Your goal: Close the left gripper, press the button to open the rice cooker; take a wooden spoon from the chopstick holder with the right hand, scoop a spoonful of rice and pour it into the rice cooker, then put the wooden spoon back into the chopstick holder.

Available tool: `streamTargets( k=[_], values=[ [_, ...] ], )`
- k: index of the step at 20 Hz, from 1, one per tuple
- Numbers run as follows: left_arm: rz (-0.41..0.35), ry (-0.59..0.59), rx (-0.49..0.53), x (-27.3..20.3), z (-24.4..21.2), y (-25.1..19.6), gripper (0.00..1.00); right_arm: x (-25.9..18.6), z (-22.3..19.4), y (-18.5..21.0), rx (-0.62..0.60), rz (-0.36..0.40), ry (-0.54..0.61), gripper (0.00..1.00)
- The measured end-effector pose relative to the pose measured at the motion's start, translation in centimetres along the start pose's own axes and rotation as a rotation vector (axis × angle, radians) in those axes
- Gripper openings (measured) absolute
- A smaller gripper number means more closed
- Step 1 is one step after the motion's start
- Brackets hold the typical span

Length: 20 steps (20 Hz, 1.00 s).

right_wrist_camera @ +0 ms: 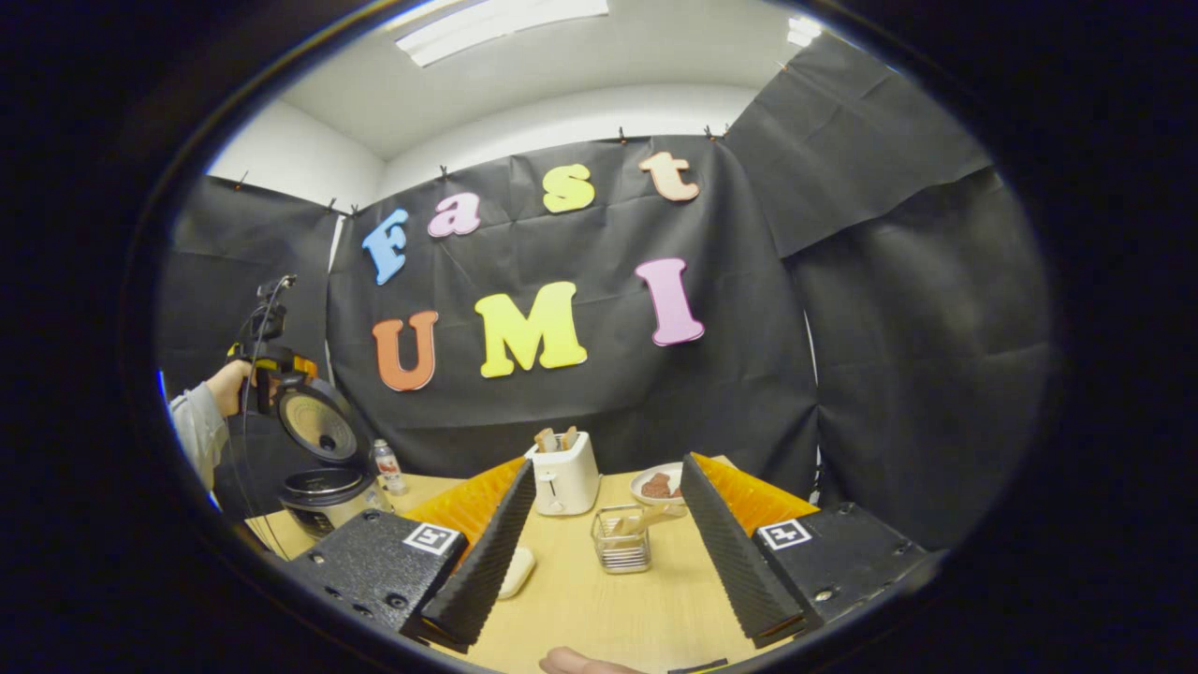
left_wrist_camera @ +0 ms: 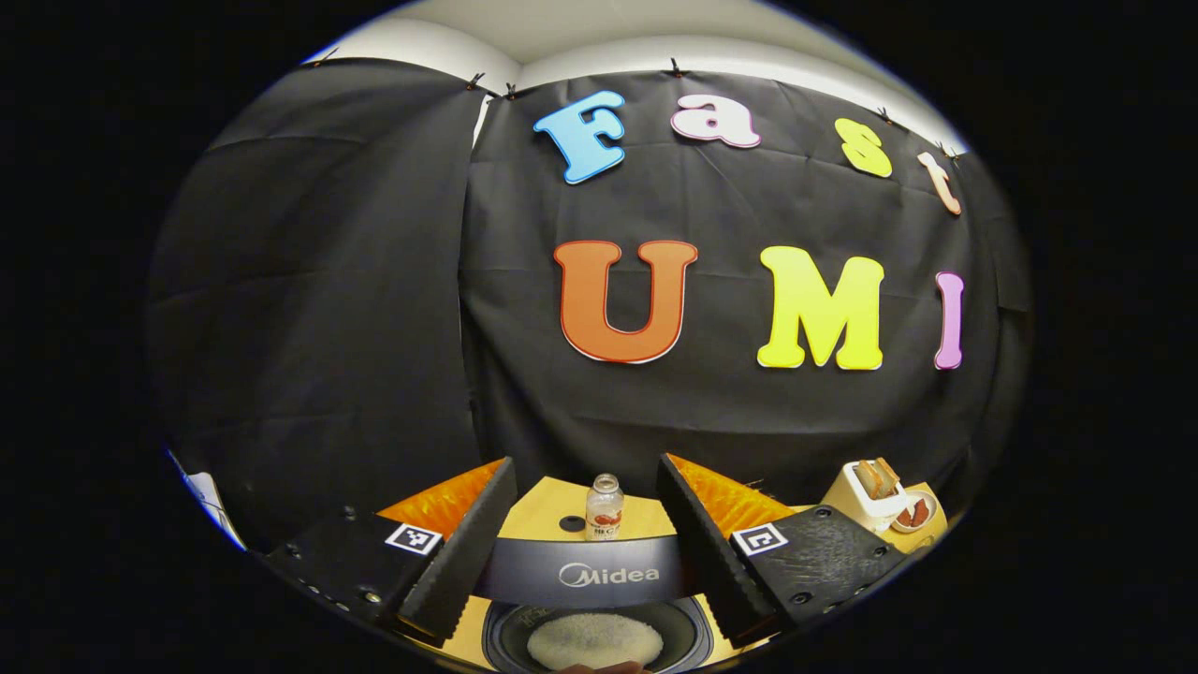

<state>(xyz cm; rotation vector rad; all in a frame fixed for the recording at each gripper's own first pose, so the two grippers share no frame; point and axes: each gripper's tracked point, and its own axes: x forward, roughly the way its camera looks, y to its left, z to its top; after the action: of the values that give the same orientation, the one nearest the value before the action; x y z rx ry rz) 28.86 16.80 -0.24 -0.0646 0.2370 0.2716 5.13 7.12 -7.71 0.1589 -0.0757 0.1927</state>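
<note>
Wooden tabletop point(right_wrist_camera: 608, 608) spreads under both tools: directly beneath the left gripper point(left_wrist_camera: 585, 538), jaws apart, the rice cooker point(left_wrist_camera: 599, 608) stands lid-up, seemingly ready for rice, while ahead of the right gripper point(right_wrist_camera: 604, 552), also spread and empty, waits the chopstick holder point(right_wrist_camera: 621, 540), presumably its next target.

toaster point(right_wrist_camera: 562, 476), small bottle point(left_wrist_camera: 604, 507), plate point(right_wrist_camera: 655, 485)
</note>
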Motion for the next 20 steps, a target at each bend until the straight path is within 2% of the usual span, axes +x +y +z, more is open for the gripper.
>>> streamTargets(
  k=[1, 2, 3, 4, 5, 6, 7, 16, 17, 20],
  values=[
    [0.001, 0.003, -0.001, -0.7, -0.6, 0.0, 0.98, -0.4, -0.1, -0.2, 0.003, -0.003, 0.006, 1.0],
    [0.002, 0.006, -0.001, -1.2, -1.3, -0.1, 0.98, -0.8, 0.0, -0.4, 0.005, -0.005, 0.01, 1.0],
    [-0.001, 0.018, 0.005, -1.8, -2.0, -0.3, 0.98, -1.3, 0.2, -0.6, 0.007, -0.008, 0.01, 0.94],
    [-0.006, 0.038, 0.005, -2.3, -2.9, -0.5, 0.98, -1.9, 0.5, -0.7, 0.009, -0.004, 0.006, 0.94],
    [-0.011, 0.057, 0.008, -3.0, -3.9, -0.7, 0.98, -2.5, 1.1, -0.6, 0.011, 0.002, -0.005, 1.0],
    [-0.017, 0.072, 0.012, -3.5, -4.8, -0.9, 0.97, -3.1, 1.3, -0.8, 0.015, 0.0, -0.013, 0.94],
    [-0.022, 0.088, 0.013, -4.1, -5.6, -1.0, 0.98, -3.5, 1.6, -1.0, 0.019, -0.002, -0.021, 0.94],
    [-0.046, 0.211, 0.03, -8.2, -14.1, -1.7, 0.98, -8.2, 4.1, 0.3, 0.038, 0.026, -0.057, 0.93],
    [-0.048, 0.219, 0.039, -8.5, -15.0, -1.8, 0.98, -8.8, 4.7, 0.9, 0.034, 0.04, -0.067, 1.0],
    [-0.055, 0.232, 0.036, -9.5, -16.4, -1.9, 0.98, -9.6, 5.6, 2.0, 0.007, 0.058, -0.088, 1.0]
  ],
)
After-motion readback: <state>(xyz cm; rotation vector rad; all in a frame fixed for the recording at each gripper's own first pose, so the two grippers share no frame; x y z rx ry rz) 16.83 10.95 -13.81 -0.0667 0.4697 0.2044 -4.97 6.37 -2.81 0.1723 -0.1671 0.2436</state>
